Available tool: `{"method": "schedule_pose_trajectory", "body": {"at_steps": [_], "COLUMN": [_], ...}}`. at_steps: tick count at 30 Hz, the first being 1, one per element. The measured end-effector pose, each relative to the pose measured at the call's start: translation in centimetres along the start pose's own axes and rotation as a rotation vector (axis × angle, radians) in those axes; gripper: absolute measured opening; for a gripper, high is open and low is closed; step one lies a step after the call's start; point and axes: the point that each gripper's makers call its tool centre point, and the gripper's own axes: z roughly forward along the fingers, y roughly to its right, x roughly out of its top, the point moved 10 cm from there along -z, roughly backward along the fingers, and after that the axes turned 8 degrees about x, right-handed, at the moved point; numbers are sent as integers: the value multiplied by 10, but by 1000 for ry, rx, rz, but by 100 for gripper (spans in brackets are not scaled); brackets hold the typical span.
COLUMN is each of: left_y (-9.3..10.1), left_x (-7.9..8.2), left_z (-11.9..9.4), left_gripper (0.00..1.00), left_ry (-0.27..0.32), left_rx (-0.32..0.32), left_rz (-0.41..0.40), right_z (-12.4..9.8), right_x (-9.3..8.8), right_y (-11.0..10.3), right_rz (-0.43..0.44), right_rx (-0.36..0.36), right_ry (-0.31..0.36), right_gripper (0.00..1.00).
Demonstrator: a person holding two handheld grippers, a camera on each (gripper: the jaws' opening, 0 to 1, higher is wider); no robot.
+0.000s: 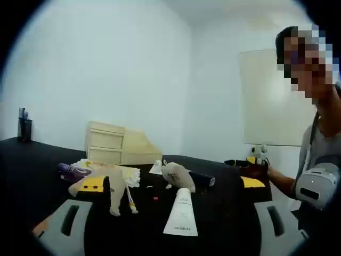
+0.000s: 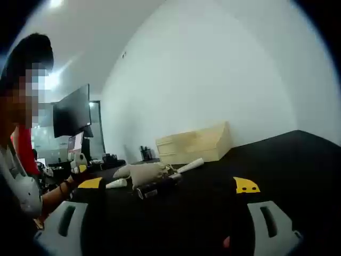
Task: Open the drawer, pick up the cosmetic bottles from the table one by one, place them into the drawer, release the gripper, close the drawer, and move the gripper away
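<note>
On the black table (image 1: 224, 213) a white cosmetic tube (image 1: 181, 212) lies nearest, between my left gripper's jaws. Behind it are a dark bottle (image 1: 201, 178) and, further left, a purple bottle (image 1: 73, 172). The cream drawer unit (image 1: 118, 143) stands at the back with its drawers shut. My left gripper (image 1: 172, 184) is open and holds nothing. In the right gripper view, a dark bottle (image 2: 154, 189), a white tube (image 2: 189, 165) and a small white tube (image 2: 116, 184) lie before the drawer unit (image 2: 194, 143). My right gripper (image 2: 168, 184) is open with nothing between its jaws.
Beige cloth pouches (image 1: 115, 189) (image 1: 176, 175) (image 2: 144, 173) lie among the bottles. A pen holder (image 1: 24, 127) stands far left. A person (image 1: 319, 160) sits at the table's side with a hand (image 1: 274, 175) on it. A monitor (image 2: 72, 112) hangs beyond.
</note>
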Motion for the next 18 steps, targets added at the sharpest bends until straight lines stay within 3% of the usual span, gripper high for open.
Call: {"method": "schedule_pose_trajectory", "body": {"at_steps": [18], "left_y": [-2], "left_x": [1], "left_z": [-1], "left_gripper": [95], "left_ry": [-1], "left_rx": [2], "left_rz": [11], "right_z": [2], "right_x": [-2], "right_y": [-1], "right_rz": [20], "right_rx": [6], "right_ry": [-22], "right_gripper": [92]}}
